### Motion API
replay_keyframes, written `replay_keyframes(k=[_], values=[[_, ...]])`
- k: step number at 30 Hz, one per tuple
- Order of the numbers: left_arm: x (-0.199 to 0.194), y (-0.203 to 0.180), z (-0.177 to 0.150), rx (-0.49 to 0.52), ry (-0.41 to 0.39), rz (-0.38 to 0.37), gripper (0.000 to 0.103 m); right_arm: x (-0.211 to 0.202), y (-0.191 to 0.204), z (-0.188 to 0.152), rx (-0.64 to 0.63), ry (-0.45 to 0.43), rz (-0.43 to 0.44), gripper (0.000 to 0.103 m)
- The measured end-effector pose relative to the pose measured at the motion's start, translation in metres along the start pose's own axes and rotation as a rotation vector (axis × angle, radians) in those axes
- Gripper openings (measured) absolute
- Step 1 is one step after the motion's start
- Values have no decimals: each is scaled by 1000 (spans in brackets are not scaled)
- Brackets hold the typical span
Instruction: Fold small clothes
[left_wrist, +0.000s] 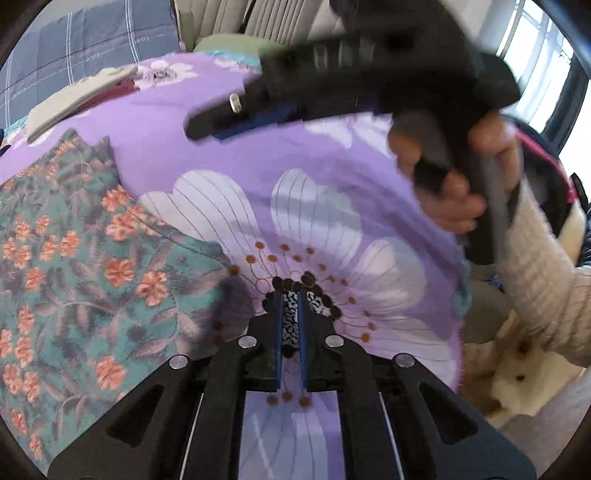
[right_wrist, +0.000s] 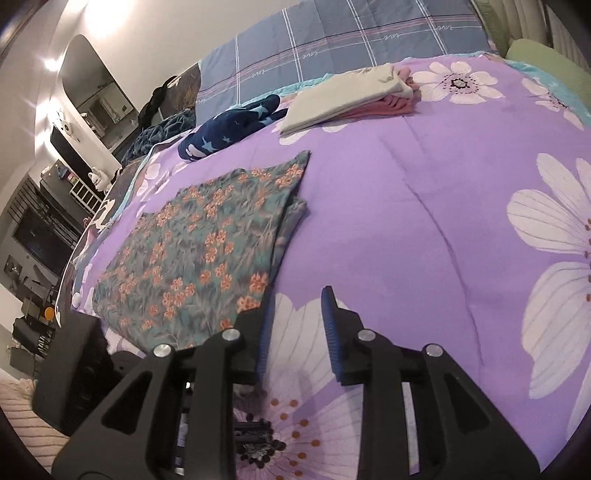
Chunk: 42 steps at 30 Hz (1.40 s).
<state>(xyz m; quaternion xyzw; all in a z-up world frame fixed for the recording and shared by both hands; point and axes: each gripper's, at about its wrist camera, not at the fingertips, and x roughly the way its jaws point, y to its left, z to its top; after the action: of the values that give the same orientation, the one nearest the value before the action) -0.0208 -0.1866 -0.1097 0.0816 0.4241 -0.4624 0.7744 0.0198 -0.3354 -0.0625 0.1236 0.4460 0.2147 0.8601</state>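
From the left wrist view, the left gripper (left_wrist: 291, 321) sits nearest the lens, its two blue-lined fingers drawn almost together with nothing caught between them, poised over the dark centre of a large white flower printed on the purple bedspread (left_wrist: 332, 155). To its left lies one small teal garment with orange flowers (left_wrist: 85, 258), folded flat on the spread. Beyond it, one stack of folded clothes (left_wrist: 74, 99), beige on top of maroon, rests near a grey-blue checked quilt (left_wrist: 92, 48). Upper right, blurred, a hand (left_wrist: 454, 177) in a cream knitted sleeve (left_wrist: 554, 288) grips the right gripper's handle.

From the right wrist view, the right gripper (right_wrist: 295, 325) is nearest, its two blue pads set apart in a moderate gap and holding nothing, just beside the floral garment's near corner. The same stack, here beige over pink, lies farther back, with one crumpled navy star-print cloth (right_wrist: 229, 129) to its left. No containers show in either view.
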Motion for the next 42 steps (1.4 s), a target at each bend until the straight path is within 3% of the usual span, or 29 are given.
replay_keyframes(k=[1,3,5,7,10,14,17,20,25,30,36,39,41,42], values=[[-9,2,-1,1,-18,23,10,1,0,-1,-3,7,-1,28],[-34,10,-10,-20,-61,83,31,6,6,-4,-15,28,-1,28],[-63,29,-25,-87,-110,155,36,13,17,-7,-30,49,13,28],[-93,45,-42,-162,-147,236,36,20,31,-10,-59,68,15,28],[-154,87,-82,-322,-215,431,36,32,64,-11,-129,94,19,28],[-235,127,-140,-509,-290,634,36,47,118,-11,-239,90,47,32],[-277,149,-183,-630,-318,750,36,66,174,-16,-332,100,110,33],[-300,156,-218,-675,-323,830,31,89,231,-28,-441,122,169,33],[-315,161,-255,-724,-370,765,27,118,312,-51,-595,123,200,33],[-301,170,-262,-731,-425,558,27,137,365,-72,-710,148,211,37],[-276,201,-257,-769,-433,340,33,144,371,-68,-683,156,188,40],[-274,203,-250,-743,-441,296,32,146,361,-64,-644,162,158,42],[-278,197,-242,-704,-469,286,24,148,353,-62,-618,169,137,42],[-280,195,-239,-688,-478,292,15,149,349,-62,-608,173,131,42]])
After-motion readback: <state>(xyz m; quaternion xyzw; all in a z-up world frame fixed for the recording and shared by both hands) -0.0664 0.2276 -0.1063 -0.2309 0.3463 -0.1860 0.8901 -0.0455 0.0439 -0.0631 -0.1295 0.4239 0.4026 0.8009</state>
